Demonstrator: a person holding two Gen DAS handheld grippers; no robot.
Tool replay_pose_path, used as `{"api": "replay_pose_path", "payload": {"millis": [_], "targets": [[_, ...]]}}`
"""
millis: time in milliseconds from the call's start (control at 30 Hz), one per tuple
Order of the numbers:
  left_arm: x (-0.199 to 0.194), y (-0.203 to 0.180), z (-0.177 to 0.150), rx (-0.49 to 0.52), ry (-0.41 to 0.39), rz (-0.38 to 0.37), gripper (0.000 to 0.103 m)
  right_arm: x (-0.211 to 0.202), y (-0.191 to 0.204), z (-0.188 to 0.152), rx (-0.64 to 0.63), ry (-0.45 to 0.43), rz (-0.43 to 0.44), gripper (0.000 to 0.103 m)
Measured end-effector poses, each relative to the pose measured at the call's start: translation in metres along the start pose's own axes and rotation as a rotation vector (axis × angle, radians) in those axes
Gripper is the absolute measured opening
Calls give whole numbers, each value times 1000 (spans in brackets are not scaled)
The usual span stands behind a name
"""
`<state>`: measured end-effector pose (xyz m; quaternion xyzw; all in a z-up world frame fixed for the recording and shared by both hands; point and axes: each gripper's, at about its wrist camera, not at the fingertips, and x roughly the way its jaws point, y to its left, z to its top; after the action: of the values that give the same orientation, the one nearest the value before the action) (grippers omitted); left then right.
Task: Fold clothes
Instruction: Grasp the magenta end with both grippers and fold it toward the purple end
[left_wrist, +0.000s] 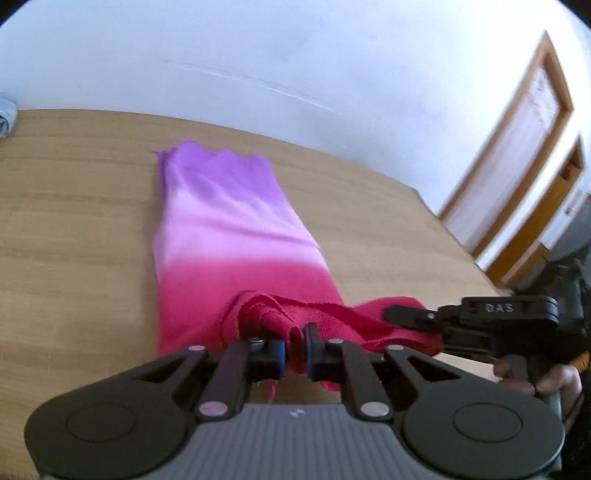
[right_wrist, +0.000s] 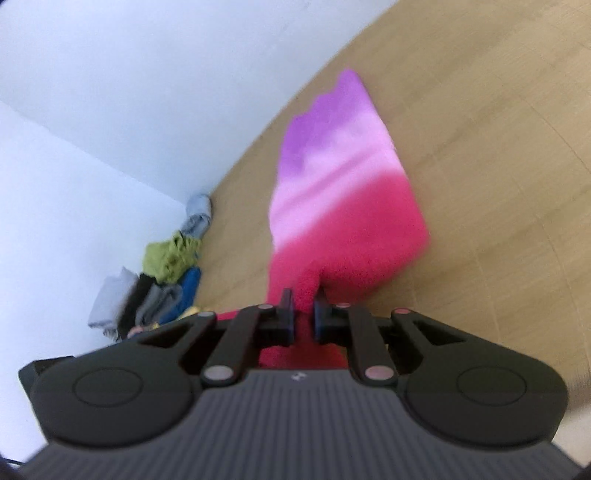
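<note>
Garment (left_wrist: 236, 236): pink-to-purple ombre cloth, folded into a long narrow strip on the table (left_wrist: 74, 221). Purple end far from both cams, pale pink band mid, deep pink end near. Far part lies flat; near pink edge bunched and raised off the wood.
Left gripper (left_wrist: 294, 343): clenched on garment's near pink edge; fabric pinched btw the two fingers, a fold spilling over and below them.
Right gripper (right_wrist: 303, 310): also clamped on the deep pink end, cloth squeezed btw fingers and running back under the gripper body. In left cam it shows at right (left_wrist: 402, 314), its black finger lying on the pink edge, just beside the left gripper's grip point.
Hand (left_wrist: 535, 380): person's fingers around the right gripper's handle, lower right of left cam.
Edge btw grippers: bunched pink ridge spans from one pinch to the other, wrinkled, not taut.
Clothes pile (right_wrist: 159, 288): stacked by the wall at table's far side in right cam — grey, black, blue, green, pale blue on top end. Well apart from garment. Pale blue bit also at left edge of left cam (left_wrist: 7, 118).
Wall (left_wrist: 295, 55): white, meets table's far edge.
Door (left_wrist: 517, 147): wood-framed, right of left cam, beyond table corner.
Focus: right cam blurred, so fabric detail there can't be told.
</note>
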<state>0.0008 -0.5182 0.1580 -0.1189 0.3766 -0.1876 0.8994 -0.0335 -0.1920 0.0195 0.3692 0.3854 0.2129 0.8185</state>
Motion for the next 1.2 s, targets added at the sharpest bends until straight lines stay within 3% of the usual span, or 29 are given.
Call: {"api": "replay_pose_path", "payload": {"millis": [133, 333, 400, 467, 567, 633, 767, 833, 933, 1033, 1100, 1200], "targets": [[41, 16, 32, -35, 31, 69, 13, 45, -6, 47, 12, -28, -44, 15], [102, 39, 79, -88, 78, 172, 38, 113, -31, 94, 11, 23, -225, 25], [122, 47, 95, -105, 93, 207, 45, 112, -36, 102, 20, 16, -197, 31], [116, 47, 97, -83, 77, 233, 51, 99, -35, 108, -5, -24, -156, 43], [105, 44, 98, -53, 52, 270, 53, 77, -27, 114, -102, -107, -141, 52], [100, 39, 100, -52, 35, 270, 53, 68, -19, 117, -201, -103, -84, 52], [84, 29, 105, -20, 2, 223, 53, 80, 4, 108, -396, 44, -16, 52], [81, 21, 105, 23, 3, 165, 56, 94, 8, 102, -448, 68, -39, 52], [100, 13, 106, 101, 25, 146, 61, 128, 4, 97, -453, 114, -105, 52], [143, 30, 100, 106, 134, 164, 60, 163, -7, 96, -439, 144, -201, 48], [176, 53, 91, 89, 230, 232, 56, 169, -4, 95, -501, 131, -222, 49], [160, 55, 100, 107, 216, 194, 55, 161, 11, 101, -556, 150, -231, 50]]}}
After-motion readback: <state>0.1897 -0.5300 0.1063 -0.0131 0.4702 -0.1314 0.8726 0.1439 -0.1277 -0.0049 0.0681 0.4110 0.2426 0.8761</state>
